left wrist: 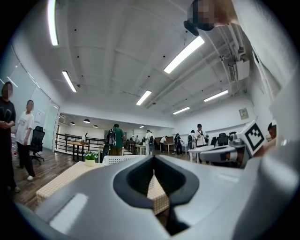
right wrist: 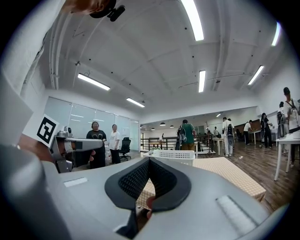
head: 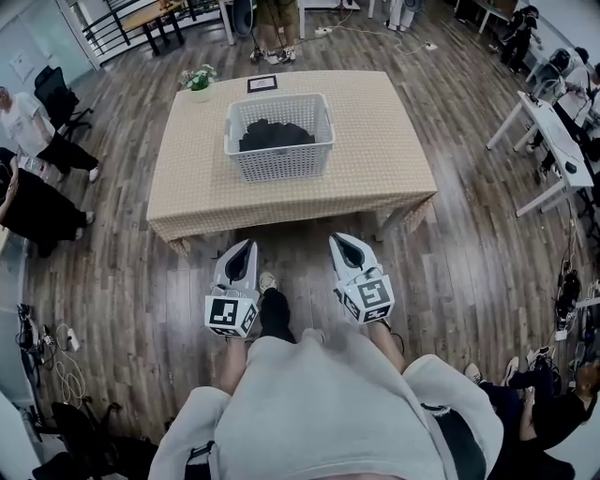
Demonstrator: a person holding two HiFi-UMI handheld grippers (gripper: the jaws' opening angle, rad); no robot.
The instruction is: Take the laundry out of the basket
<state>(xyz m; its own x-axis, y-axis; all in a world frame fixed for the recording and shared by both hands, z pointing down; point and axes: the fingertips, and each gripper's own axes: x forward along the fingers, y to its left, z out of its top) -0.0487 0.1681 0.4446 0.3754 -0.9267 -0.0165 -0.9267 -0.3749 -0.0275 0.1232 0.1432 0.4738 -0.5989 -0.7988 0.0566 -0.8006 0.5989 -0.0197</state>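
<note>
A white slatted laundry basket (head: 279, 159) stands in the middle of a table (head: 375, 141) covered with a beige checked cloth. Dark laundry (head: 275, 136) lies inside it. My left gripper (head: 246, 246) and right gripper (head: 339, 242) are held side by side just short of the table's near edge, both pointing level at the basket. Each has its jaws shut with nothing between them. In the left gripper view the left gripper (left wrist: 153, 174) points at the basket's rim (left wrist: 123, 160). From the right gripper (right wrist: 149, 161), the basket (right wrist: 173, 154) shows straight ahead. The laundry is hidden in both gripper views.
A small potted plant (head: 199, 80) and a framed card (head: 262, 83) sit at the table's far edge. People sit at the left (head: 28, 122) and one stands beyond the table (head: 277, 23). White desks (head: 553, 131) line the right side. Cables lie on the wood floor (head: 56, 352).
</note>
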